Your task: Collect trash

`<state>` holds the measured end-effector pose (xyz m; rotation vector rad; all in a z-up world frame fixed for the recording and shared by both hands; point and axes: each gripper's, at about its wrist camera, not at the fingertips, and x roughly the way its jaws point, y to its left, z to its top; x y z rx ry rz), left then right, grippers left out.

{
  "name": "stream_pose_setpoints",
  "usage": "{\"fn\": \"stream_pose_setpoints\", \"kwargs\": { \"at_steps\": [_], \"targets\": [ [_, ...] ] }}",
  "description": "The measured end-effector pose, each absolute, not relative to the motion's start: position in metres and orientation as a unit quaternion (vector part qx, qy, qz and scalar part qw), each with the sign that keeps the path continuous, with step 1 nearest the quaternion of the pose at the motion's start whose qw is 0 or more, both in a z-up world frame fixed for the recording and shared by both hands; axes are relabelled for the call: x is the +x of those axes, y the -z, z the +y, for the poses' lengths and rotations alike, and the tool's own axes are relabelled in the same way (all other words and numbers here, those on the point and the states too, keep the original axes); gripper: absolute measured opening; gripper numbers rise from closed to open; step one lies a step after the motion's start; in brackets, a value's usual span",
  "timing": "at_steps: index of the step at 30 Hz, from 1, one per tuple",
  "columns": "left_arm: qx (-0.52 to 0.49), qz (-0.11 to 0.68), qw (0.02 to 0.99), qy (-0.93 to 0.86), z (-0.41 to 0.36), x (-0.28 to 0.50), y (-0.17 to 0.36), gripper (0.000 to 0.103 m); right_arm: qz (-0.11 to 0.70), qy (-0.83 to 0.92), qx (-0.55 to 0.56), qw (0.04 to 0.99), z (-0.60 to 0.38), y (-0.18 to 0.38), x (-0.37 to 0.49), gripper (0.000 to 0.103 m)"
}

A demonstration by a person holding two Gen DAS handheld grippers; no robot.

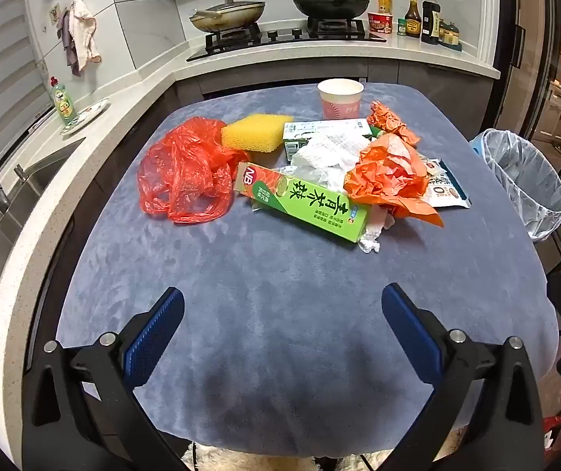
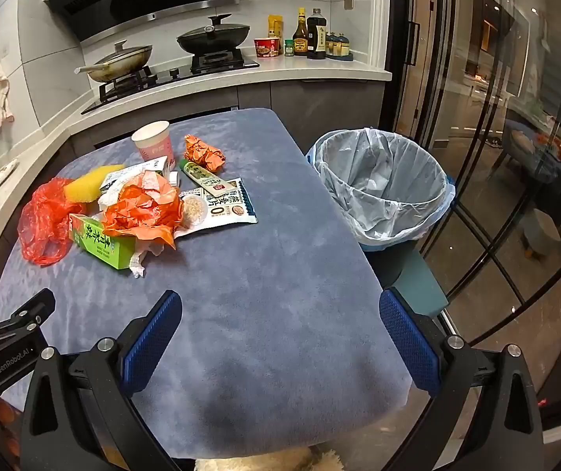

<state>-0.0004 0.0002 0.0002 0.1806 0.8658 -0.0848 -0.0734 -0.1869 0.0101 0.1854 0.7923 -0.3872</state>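
1. Both my left gripper (image 1: 282, 308) and right gripper (image 2: 280, 310) are spread wide, empty.
2. Trash heaped mid-bench (image 2: 264, 294); bin (image 2: 382, 184) beside it.
3. Orange wrapper (image 2: 143, 208): light, crushable; pinch its crumpled top.

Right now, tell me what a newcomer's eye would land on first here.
The heap of bright litter mid-table: a red plastic bag at its left edge, crumpled orange paper on the right, a green box in front. Then the lined trash bin standing beside the table's right edge.

Right claw (image 2: 280, 337) spread wide above blue table (image 2: 280, 314), trash pile (image 2: 143, 208), lined bin (image 2: 382, 188)
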Motion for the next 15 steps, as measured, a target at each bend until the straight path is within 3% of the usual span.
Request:
{"fn": "stream_pose_setpoints", "kwargs": {
  "at_steps": [15],
  "targets": [
    [0.088,0.422,0.902,0.038,0.006,0.002,0.004,0.096,0.382,0.186,0.085,0.901,-0.186,-0.009,-0.071,0.097]
  ]
}}
